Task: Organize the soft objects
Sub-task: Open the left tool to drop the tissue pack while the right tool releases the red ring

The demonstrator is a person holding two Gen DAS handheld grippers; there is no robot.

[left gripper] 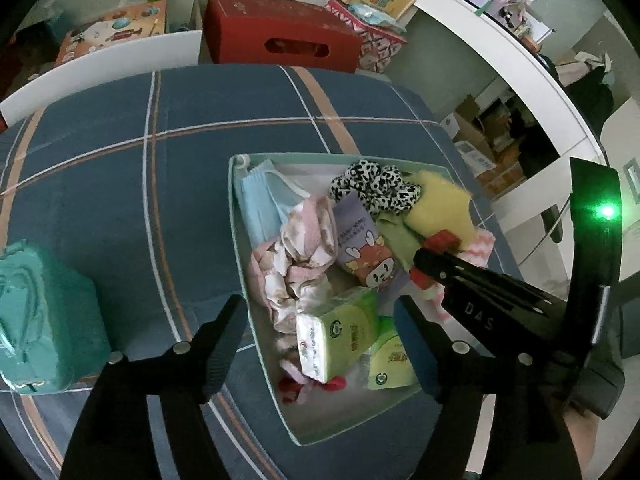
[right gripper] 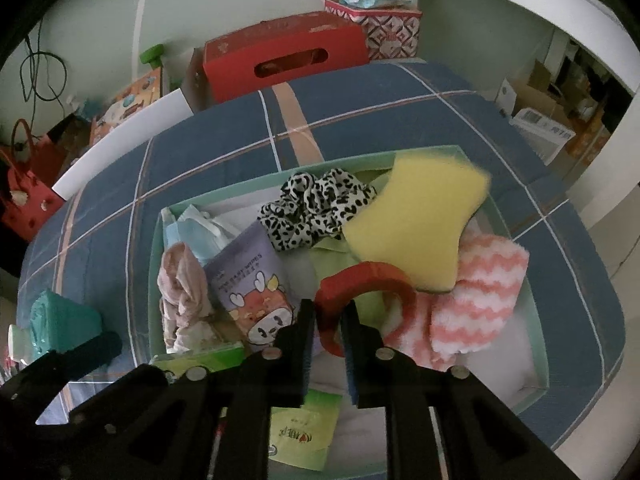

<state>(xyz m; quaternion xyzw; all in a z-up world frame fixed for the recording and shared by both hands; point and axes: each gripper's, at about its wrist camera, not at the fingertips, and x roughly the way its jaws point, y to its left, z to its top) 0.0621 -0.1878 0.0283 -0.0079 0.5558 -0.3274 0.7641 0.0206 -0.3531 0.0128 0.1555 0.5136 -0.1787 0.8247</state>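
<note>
Down the left wrist view first: the left hand-held gripper [left gripper: 318, 332] hangs spread wide and empty over the near end of the green storage box [left gripper: 236, 216], which sits on the blue plaid bed [left gripper: 120, 152]. Between and just beyond its fingers lie the green tissue packs [left gripper: 340, 330] and a crumpled pink cloth [left gripper: 298, 256]. From the right, the right hand-held gripper [left gripper: 426, 258] reaches across into the box's right side, clamped on something red beside the yellow sponge [left gripper: 438, 208]. A teal pouch [left gripper: 44, 320] sits well apart on the bed, left of the box. Over to the right wrist view: the right hand-held gripper [right gripper: 328, 320] is pinched onto the near arc of a red ring [right gripper: 366, 284], which curves away ahead and to the right, its far side tucked under the sponge [right gripper: 416, 224] and touching the pink striped fuzzy sock [right gripper: 476, 300]. The ring lies straight ahead of the right hand, already in its grip, so the right is clearly the nearer hand. My read: any lift will drag against the sponge resting on it.
</note>
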